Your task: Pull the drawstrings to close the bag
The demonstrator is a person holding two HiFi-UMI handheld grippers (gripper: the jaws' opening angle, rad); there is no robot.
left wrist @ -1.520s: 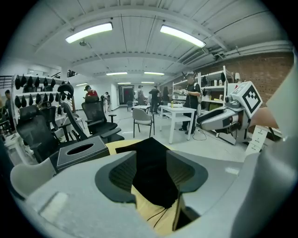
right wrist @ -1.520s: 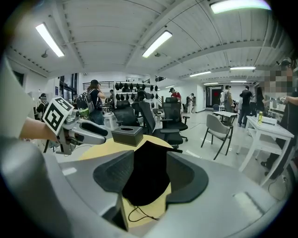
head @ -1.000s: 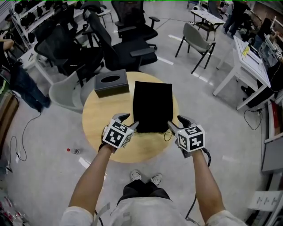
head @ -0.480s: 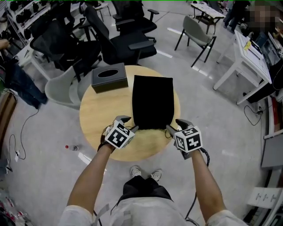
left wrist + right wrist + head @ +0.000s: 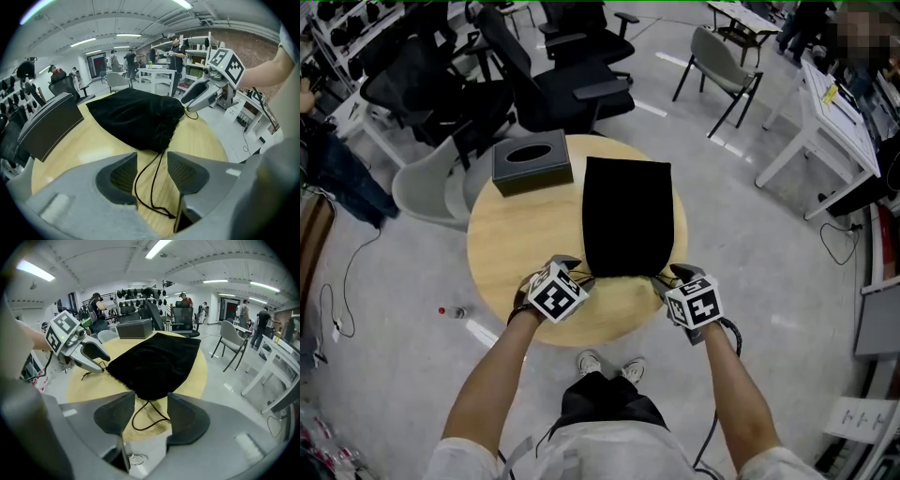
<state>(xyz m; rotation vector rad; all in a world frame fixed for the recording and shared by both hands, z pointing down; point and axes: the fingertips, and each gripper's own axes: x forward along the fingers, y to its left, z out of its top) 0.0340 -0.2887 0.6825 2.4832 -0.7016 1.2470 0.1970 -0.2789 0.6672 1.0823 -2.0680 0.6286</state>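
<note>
A black drawstring bag [image 5: 626, 220] lies flat on the round wooden table [image 5: 502, 248], its mouth toward me. My left gripper [image 5: 574, 275] is at the mouth's left corner and my right gripper [image 5: 666, 277] is at the right corner. In the left gripper view the jaws of the left gripper [image 5: 152, 161] stand open, and a thin black cord loop [image 5: 149, 192] lies on the wood between them, running to the bag [image 5: 136, 117]. In the right gripper view the right gripper [image 5: 151, 401] is open too, with the other cord loop [image 5: 144, 420] between its jaws below the bag [image 5: 157, 362].
A dark tissue box [image 5: 532, 161] stands on the table at the back left, beside the bag. Black office chairs [image 5: 572, 89] and a grey chair [image 5: 431, 192] crowd the far side. The table's near edge [image 5: 600, 337] is just below both grippers. White desks [image 5: 825, 131] stand at the right.
Both grippers have drifted slightly inward toward the bag's near corners. The bag and tissue box lie as before.
</note>
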